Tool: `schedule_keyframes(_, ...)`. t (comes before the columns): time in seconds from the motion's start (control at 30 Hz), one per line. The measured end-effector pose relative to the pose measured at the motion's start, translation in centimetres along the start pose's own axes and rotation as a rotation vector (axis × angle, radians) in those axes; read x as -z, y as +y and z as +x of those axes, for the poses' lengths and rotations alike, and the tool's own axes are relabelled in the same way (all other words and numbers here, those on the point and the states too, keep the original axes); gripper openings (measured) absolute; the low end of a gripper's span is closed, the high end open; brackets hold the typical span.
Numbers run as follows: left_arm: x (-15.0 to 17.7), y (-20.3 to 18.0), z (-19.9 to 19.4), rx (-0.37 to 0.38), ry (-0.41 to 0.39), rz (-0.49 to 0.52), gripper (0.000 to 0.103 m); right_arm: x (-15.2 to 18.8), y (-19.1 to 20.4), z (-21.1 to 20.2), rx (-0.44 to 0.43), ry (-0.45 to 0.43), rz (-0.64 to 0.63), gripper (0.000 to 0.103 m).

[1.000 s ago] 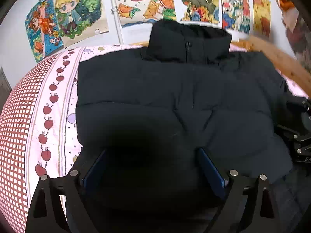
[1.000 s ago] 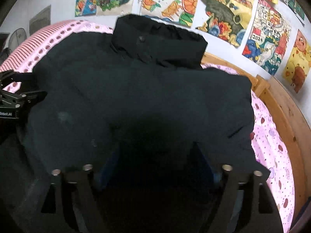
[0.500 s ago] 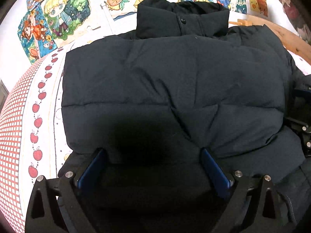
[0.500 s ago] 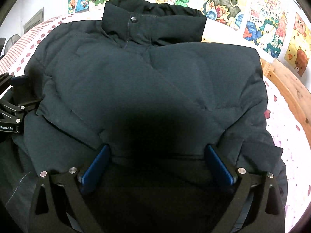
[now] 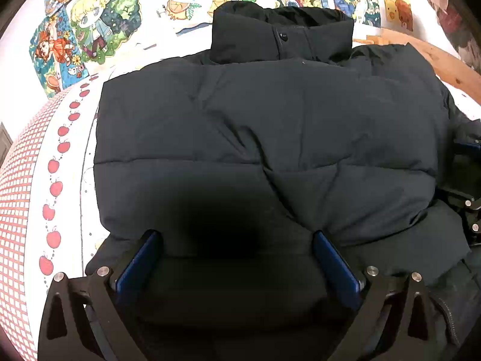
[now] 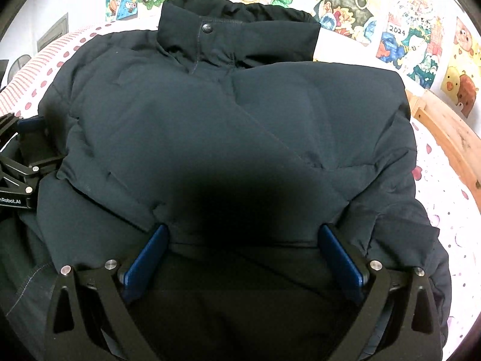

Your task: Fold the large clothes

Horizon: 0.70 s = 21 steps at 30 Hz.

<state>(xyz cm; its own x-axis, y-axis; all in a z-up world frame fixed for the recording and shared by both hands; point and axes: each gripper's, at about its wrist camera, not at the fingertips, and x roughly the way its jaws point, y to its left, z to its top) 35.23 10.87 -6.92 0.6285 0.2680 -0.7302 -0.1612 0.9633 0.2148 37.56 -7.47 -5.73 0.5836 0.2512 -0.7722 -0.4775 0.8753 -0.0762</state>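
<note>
Under me is a bed (image 5: 36, 180). Its sheet is white and pink: on my left side it has a red check pattern and a row of small red apples, and on my right side it shows little pink hearts and dots (image 6: 433, 162). A wooden frame (image 6: 451, 138) of light colour runs along the far right edge of the bed. Directly on the sheet lies one big dark puffer jacket (image 5: 270, 126). It covers most of the bed that I can see. Its collar (image 6: 237, 42) stands at the far end, near the wall, with a snap button on it.
</note>
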Motion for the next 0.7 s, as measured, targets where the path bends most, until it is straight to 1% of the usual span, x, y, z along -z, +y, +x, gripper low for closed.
schedule_keyframes(0.1, -0.3, 0.6, -0.5, 0.031, -0.003, -0.014, 0.102, -0.3, -0.3, -0.7, -0.017, -0.005, 0.011, 0.099)
schedule_keyframes(0.17, -0.6, 1.2, -1.2, 0.061, -0.013, -0.030, 0.102, -0.8, -0.9, -1.9, -0.035, -0.041, 0.035, 0.099)
schedule_keyframes(0.27, -1.8, 2.2, -2.5, 0.101, -0.030, -0.044, 0.102, -1.6, -2.6, -4.2, -0.061, -0.120, 0.100, 0.099)
schedule_keyframes(0.37, -4.6, 3.0, -3.6, 0.078, -0.066, -0.053, 0.102, -3.4, -4.6, -5.6, -0.038, -0.172, 0.138, 0.099)
schedule_keyframes(0.47, -8.6, 4.2, -4.0, 0.060, -0.115, -0.116, 0.102, -6.1, -6.9, -6.1, -0.015, -0.235, 0.211, 0.099)
schedule_keyframes(0.5, -10.4, 4.7, -3.9, 0.062, -0.129, -0.141, 0.102, -7.3, -7.9, -6.1, -0.014, -0.265, 0.259, 0.099)
schedule_keyframes(0.53, -12.1, 5.2, -3.7, 0.061, -0.147, -0.168, 0.102, -8.6, -9.0, -5.9, -0.036, -0.300, 0.314, 0.099)
schedule_keyframes(0.6, -14.8, 6.1, -3.0, 0.036, -0.192, -0.216, 0.102, -10.7, -10.5, -5.1, -0.077, -0.335, 0.409, 0.099)
schedule_keyframes(0.7, -17.4, 6.9, -1.3, 0.003, -0.244, -0.252, 0.102, -13.9, -12.1, -2.5, -0.124, -0.349, 0.502, 0.099)
